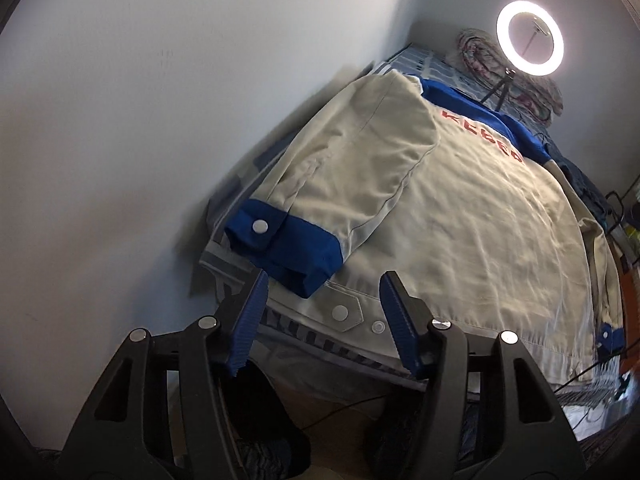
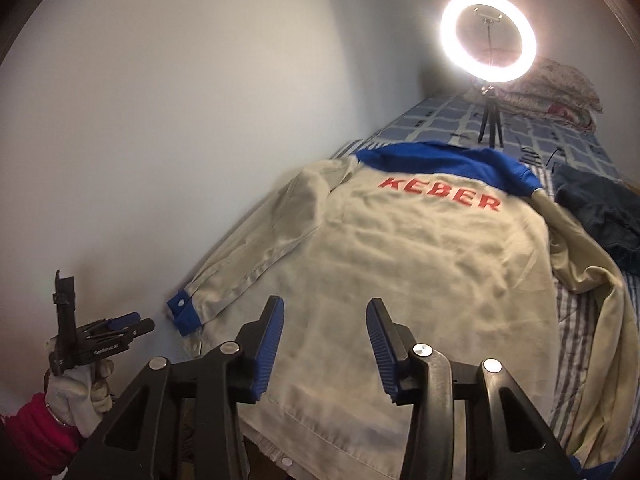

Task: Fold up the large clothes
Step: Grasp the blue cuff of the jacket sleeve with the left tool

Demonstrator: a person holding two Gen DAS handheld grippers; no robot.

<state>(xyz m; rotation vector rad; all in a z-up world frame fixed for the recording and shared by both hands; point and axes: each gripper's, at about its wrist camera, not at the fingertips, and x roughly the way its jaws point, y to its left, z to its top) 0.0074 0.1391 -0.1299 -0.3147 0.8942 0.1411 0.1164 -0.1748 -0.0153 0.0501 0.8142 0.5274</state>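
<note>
Jacket (image 2: 400, 280) lies back-up on the bed (image 2: 560, 152), its long axis running away from you: hem at the near edge, blue collar (image 2: 444, 168) at the far end toward the ring light (image 2: 488, 36). Red letters reading KEBER (image 2: 440, 194) cross the upper back. The cloth is a pale beige woven fabric, lightly creased, with blue cuffs and white snap buttons. In your left wrist view one sleeve (image 1: 360, 160) is folded over the body, its blue cuff (image 1: 280, 244) resting near the hem. The other sleeve trails off along the jacket's right side. Beneath it is a blue and grey checked bedsheet, with a dark garment (image 2: 600, 216) just beside the jacket's far shoulder and a patterned pillow (image 2: 556, 88) behind the lamp's tripod.

Your left tool (image 1: 324, 308) is spread wide, holding nothing, poised above the hem near the blue cuff. Your right tool (image 2: 326, 340) is also spread wide and empty, over the lower back of the jacket.
</note>
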